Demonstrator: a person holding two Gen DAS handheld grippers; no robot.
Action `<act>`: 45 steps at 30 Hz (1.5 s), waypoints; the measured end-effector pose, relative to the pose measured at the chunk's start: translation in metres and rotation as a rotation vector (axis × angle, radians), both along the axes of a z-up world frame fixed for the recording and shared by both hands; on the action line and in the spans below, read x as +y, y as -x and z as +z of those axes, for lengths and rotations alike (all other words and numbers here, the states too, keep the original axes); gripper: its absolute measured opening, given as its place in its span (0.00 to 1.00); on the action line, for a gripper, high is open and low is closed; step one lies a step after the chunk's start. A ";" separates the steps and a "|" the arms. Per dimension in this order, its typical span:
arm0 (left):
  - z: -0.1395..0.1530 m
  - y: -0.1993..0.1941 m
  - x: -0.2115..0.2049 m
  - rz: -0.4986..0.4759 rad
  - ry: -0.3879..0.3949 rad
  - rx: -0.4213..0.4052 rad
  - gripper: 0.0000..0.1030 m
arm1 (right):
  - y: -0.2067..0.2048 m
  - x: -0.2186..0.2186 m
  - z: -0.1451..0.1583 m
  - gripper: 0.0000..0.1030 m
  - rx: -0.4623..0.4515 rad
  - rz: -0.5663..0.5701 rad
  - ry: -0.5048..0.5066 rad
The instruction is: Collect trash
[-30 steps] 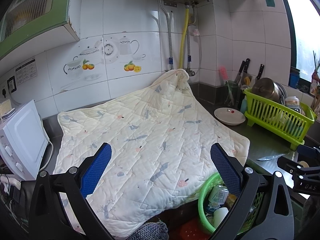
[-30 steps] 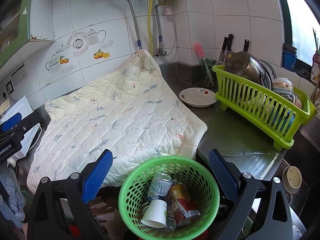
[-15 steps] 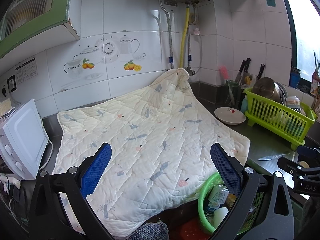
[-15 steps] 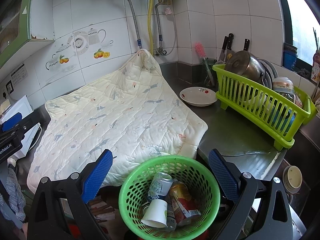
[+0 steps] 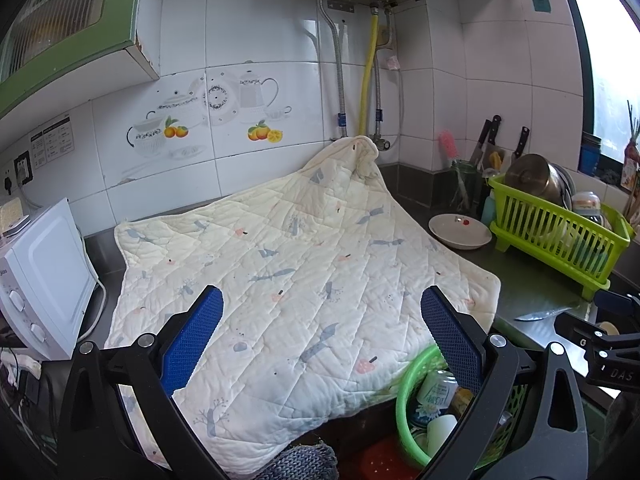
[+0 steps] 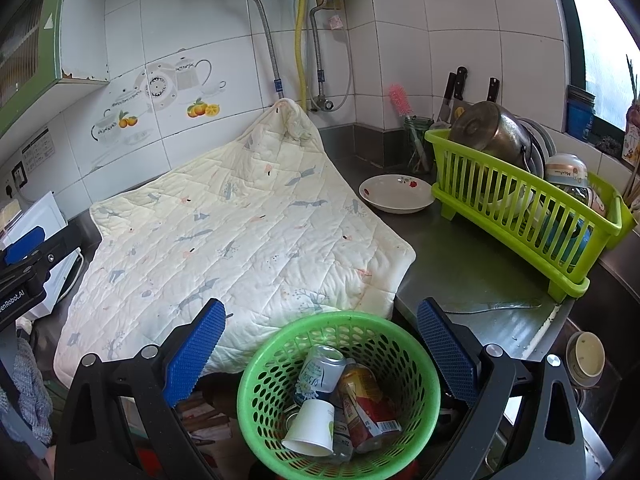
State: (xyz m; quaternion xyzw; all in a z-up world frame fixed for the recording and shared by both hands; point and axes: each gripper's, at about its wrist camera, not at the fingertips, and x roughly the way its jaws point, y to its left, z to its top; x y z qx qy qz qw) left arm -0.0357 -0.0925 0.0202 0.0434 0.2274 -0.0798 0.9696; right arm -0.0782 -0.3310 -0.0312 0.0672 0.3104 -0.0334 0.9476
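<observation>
A round green mesh basket [image 6: 416,364] sits low in front of the counter edge. It holds a pale drink can [image 6: 320,372], a red and gold can [image 6: 364,404] and a white paper cup [image 6: 310,428]. My right gripper [image 6: 320,344] is open and empty, its blue pads either side of the basket and above it. My left gripper [image 5: 322,340] is open and empty over the cream quilted mat [image 5: 280,272]. The basket [image 5: 404,400] shows at the lower right of the left wrist view, partly hidden by a finger.
The cream mat [image 6: 240,236] covers most of the steel counter [image 6: 460,268]. A white dish [image 6: 396,198] and a lime dish rack [image 6: 520,208] with a pot stand at the right. A knife [image 6: 492,306] lies near the counter edge. A white microwave [image 5: 44,276] stands at the left.
</observation>
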 end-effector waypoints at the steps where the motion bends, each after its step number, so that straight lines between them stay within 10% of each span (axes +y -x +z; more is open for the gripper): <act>1: 0.000 0.000 0.000 -0.001 -0.001 0.000 0.95 | -0.001 0.000 0.000 0.91 0.001 0.001 0.000; 45: -0.005 0.000 -0.004 -0.026 -0.010 -0.004 0.95 | -0.005 0.001 -0.002 0.91 0.001 0.011 0.001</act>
